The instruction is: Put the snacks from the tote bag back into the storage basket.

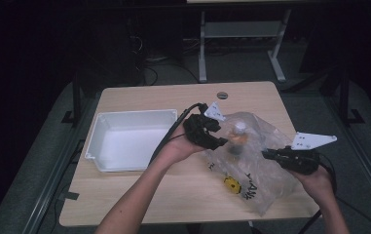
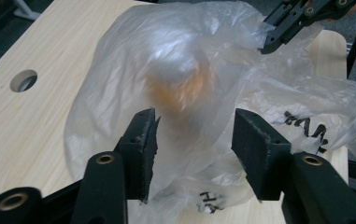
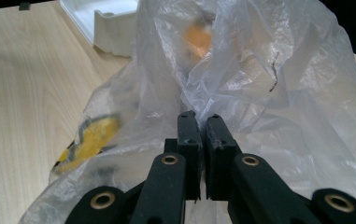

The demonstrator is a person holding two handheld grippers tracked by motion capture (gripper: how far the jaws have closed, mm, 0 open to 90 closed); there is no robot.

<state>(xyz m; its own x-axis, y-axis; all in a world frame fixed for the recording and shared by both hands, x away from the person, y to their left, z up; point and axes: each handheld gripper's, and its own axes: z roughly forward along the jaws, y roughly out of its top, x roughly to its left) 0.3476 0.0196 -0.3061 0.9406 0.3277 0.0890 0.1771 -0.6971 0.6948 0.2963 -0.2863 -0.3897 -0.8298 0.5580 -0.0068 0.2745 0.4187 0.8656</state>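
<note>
Right gripper (image 1: pixel 267 154), nearest the person's edge: fingers (image 3: pixel 189 135) clenched on a fold of the clear plastic bag (image 1: pixel 256 156), film pinched between the pads. The bag lies crumpled on the right half of the tabletop (image 1: pixel 139 195), black lettering on it. A yellow-and-black item (image 1: pixel 231 184) sits inside, near the front left of the bag. Left gripper (image 1: pixel 222 142), at the bag's left edge: fingers (image 2: pixel 140 144) released, set apart with loose film bulging between them, pads not pressing on it. Beyond those fingers, inside the bag, an orange item with a white top (image 1: pixel 239 134), blurred through the plastic. White tray (image 1: pixel 93 141) left of the bag, apart from it. Round hole (image 1: pixel 222 95) in the tabletop by the far edge.
</note>
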